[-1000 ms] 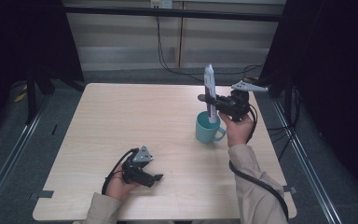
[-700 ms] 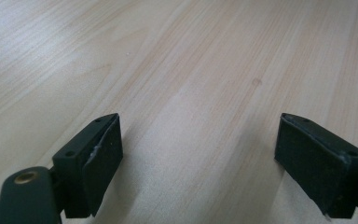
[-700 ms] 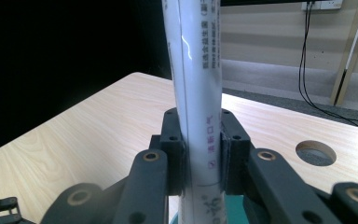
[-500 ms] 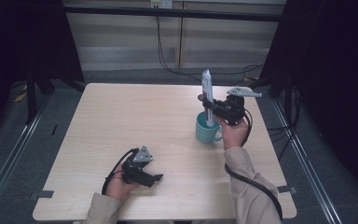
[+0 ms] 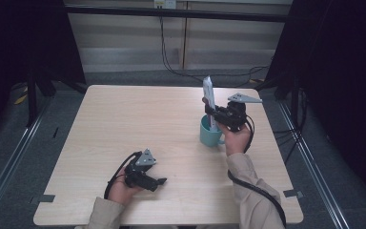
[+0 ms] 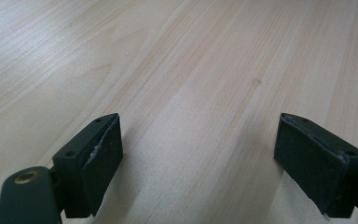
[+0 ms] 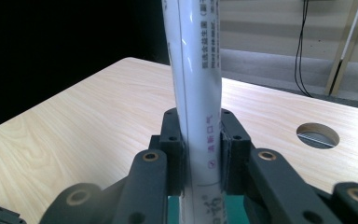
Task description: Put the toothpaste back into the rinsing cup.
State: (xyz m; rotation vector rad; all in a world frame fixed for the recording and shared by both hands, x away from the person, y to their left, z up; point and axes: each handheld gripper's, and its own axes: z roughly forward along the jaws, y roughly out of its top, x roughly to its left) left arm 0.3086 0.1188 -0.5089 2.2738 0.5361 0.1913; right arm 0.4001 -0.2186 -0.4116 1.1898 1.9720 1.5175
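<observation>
A teal mug [image 5: 211,132] stands on the right half of the wooden table [image 5: 138,124]. My right gripper [image 5: 213,111] is shut on a white tube [image 5: 209,100] that stands upright with its lower end inside the mug. Seen from the right gripper view, both pads squeeze the white tube [image 7: 198,93] at mid-height, and the teal mug rim [image 7: 233,207] shows just below the jaws. My left gripper [image 5: 158,183] rests low on the table near the front edge, open. In the left gripper view its jaws stand wide apart over bare wood [image 6: 200,116], nothing between them.
A round cable hole [image 7: 317,135] is cut in the tabletop beyond the tube. Black cables trail from both grippers. Dark curtains and frame posts flank the table, and a wall with hanging cables stands behind.
My right gripper has sunk with the tube, lowering its bottom end into the mug. The left gripper has stayed put.
</observation>
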